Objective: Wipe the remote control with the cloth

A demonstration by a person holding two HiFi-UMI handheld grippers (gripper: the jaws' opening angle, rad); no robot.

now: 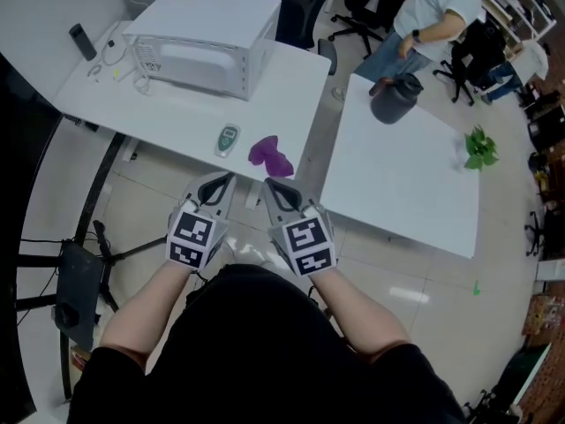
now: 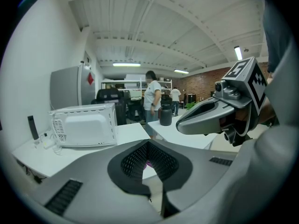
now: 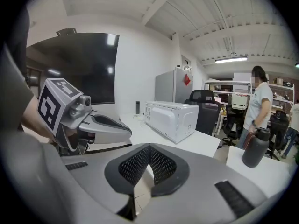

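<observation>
Jaws of the left gripper (image 1: 222, 182) are closed, nothing held; the same is seen on the right gripper (image 1: 272, 186). Both are held side by side just off the table (image 1: 291, 82) edge, not touching it. Remote (image 1: 229, 140) is laid flat near that edge, cloth (image 1: 270, 155) crumpled just beside it, to the right. A purple sliver seen past the left tips is probably the cloth. Microwave (image 1: 207, 42) is set further back.

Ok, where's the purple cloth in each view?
Head view: the purple cloth lies near the table's front edge, right of the remote control.
Left gripper view: only a purple sliver of it, low centre.
Right gripper view: not in it.
Shared landmark: the white microwave.
</observation>
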